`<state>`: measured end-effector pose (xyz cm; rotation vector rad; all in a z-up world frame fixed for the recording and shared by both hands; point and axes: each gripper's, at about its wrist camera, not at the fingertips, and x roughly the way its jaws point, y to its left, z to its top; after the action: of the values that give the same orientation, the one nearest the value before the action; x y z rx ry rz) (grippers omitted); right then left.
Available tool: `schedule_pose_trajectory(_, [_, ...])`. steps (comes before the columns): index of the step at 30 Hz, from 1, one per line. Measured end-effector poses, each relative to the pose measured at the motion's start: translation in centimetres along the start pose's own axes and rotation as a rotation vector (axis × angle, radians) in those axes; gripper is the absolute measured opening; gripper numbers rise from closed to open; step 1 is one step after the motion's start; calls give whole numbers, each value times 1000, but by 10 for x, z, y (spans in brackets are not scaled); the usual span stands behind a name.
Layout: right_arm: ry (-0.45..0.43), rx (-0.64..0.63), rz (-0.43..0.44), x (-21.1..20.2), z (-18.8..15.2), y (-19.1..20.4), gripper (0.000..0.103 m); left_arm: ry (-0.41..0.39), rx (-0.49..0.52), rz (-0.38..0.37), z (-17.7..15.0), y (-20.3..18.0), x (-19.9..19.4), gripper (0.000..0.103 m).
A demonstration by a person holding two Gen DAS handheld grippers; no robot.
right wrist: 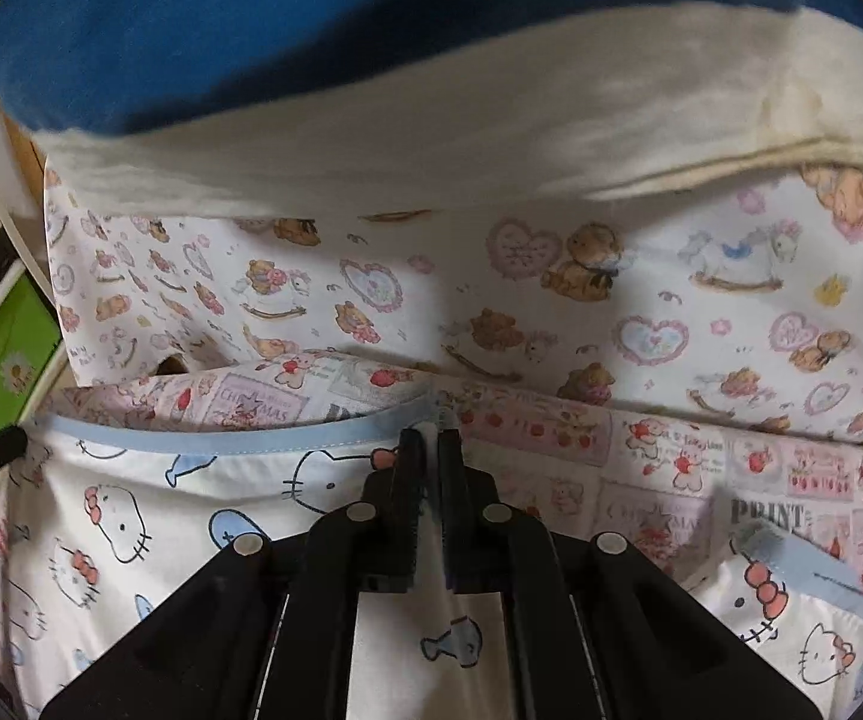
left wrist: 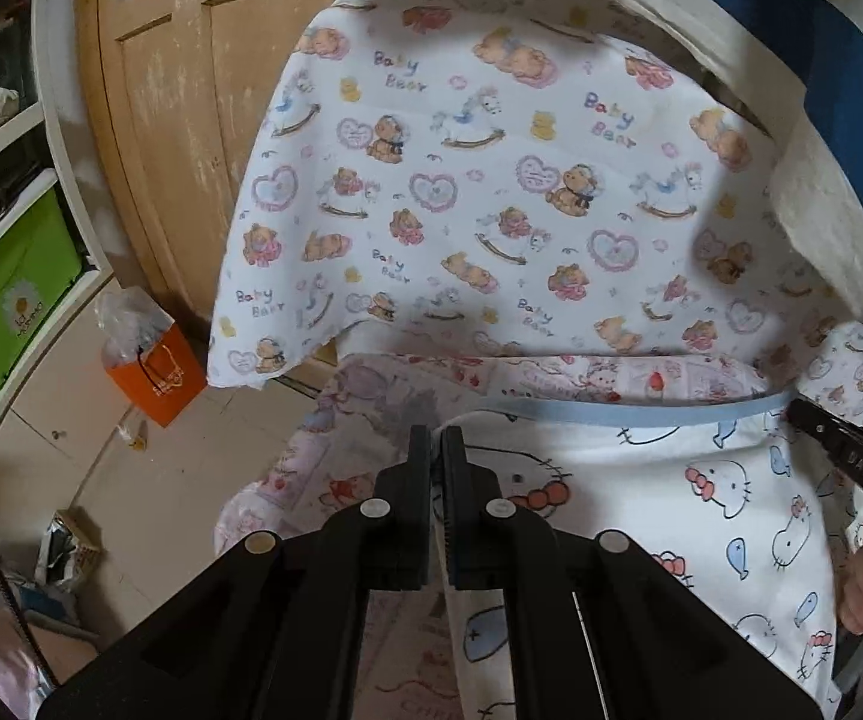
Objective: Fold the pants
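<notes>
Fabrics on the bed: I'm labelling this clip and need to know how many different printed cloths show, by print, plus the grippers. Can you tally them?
Hello Kitty print pants: 1
Baby Bear print sheet: 1
Christmas print cloth: 1
Plain cream blanket: 1
Grippers, left gripper and right gripper: 2
Total: 6

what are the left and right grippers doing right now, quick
Left gripper: shut on the pants, pinching the fabric near the blue-trimmed edge.
Right gripper: shut on the pants, at the blue trim.
</notes>
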<state>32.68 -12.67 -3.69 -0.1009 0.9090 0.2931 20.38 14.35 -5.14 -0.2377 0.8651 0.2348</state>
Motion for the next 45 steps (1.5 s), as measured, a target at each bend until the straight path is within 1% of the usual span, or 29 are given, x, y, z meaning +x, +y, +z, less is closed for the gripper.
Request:
schedule_pose_trajectory(1, [8,-4,5,-2,1,-1,8,-9,9,26,0,0,-1,3])
schedule_pose_trajectory(2, [11,-9,-5,-5,1,-2,18,-19,18,49,1,-1,-2,3])
schedule_pose_trajectory(3, [10,-11,-18,-8,1,-2,37,-28,23,51,1,-2,-4,3])
schedule_pose_trajectory(4, [-7,-12,-32,-16,1,-4,49,-39,27,40,1,-4,-6,3])
schedule_pose_trajectory(5, [-34,-10,-35,-24,0,-6,67,-54,36,29,1,-6,-10,7])
schedule_pose_trajectory(6, [-68,-9,-40,-34,-1,-10,69,-76,56,20,1,-10,-15,11])
schedule_pose_trajectory(8, [-110,-12,-53,-54,-3,-18,69,-126,96,23,1,-18,-25,31])
schedule_pose_trajectory(11, [-154,15,-41,-86,-11,-39,69,-212,149,-4,-3,-32,-43,42])
schedule_pose_trajectory(12, [-169,19,-42,-96,-16,-45,69,-233,171,-22,-5,-37,-48,43])
schedule_pose_trajectory(14, [-223,38,-59,-126,-37,-67,69,-267,199,-60,-7,-46,-57,48])
schedule_pose_trajectory(17, [-284,74,-87,-161,-71,-108,70,-289,240,-144,-11,-63,-67,57])
schedule_pose_trajectory(19, [-311,139,-140,-185,-92,-145,70,-292,280,-149,-11,-81,-71,57])
schedule_pose_trajectory(22, [-326,294,-226,-212,-112,-204,70,-282,368,-171,-12,-122,-82,57])
schedule_pose_trajectory(24, [-334,370,-179,-227,-123,-235,69,-250,395,-233,-10,-150,-91,57])
schedule_pose_trajectory(26, [-320,417,-154,-234,-128,-257,69,-179,402,-313,-8,-177,-92,57])
schedule_pose_trajectory(27, [-314,426,-148,-234,-129,-260,68,-145,409,-344,-6,-191,-90,57])
schedule_pose_trajectory(28, [-300,431,-135,-233,-133,-263,66,-118,425,-358,-6,-206,-86,57])
schedule_pose_trajectory(30, [-220,438,-114,-222,-135,-265,59,-69,469,-361,-8,-236,-75,57])
schedule_pose_trajectory(31, [-182,438,-88,-217,-137,-266,57,-43,482,-366,-9,-248,-68,57])
schedule_pose_trajectory(32, [-163,436,-74,-215,-140,-267,54,-9,484,-382,-9,-261,-59,57])
schedule_pose_trajectory(33, [-148,436,-81,-213,-143,-266,54,23,478,-401,-9,-271,-49,56])
schedule_pose_trajectory(34, [-128,439,-103,-207,-146,-267,53,50,469,-409,-10,-280,-42,53])
schedule_pose_trajectory(36, [-90,439,-130,-195,-148,-266,42,94,448,-413,-10,-296,-26,47])
schedule_pose_trajectory(37, [-70,437,-134,-189,-148,-266,40,107,446,-415,-12,-303,-21,45])
schedule_pose_trajectory(38, [-53,429,-149,-182,-149,-266,35,113,450,-412,-12,-309,-15,44])
schedule_pose_trajectory(40, [-32,403,-188,-172,-148,-264,32,115,460,-403,-15,-314,-9,44])
schedule_pose_trajectory(42, [-34,389,-236,-163,-147,-262,32,128,471,-400,-19,-318,-2,44])
schedule_pose_trajectory(44, [-62,379,-326,-160,-147,-261,31,147,482,-397,-21,-322,5,44])
schedule_pose_trajectory(45, [-70,382,-342,-157,-146,-262,29,151,480,-391,-22,-323,8,44])
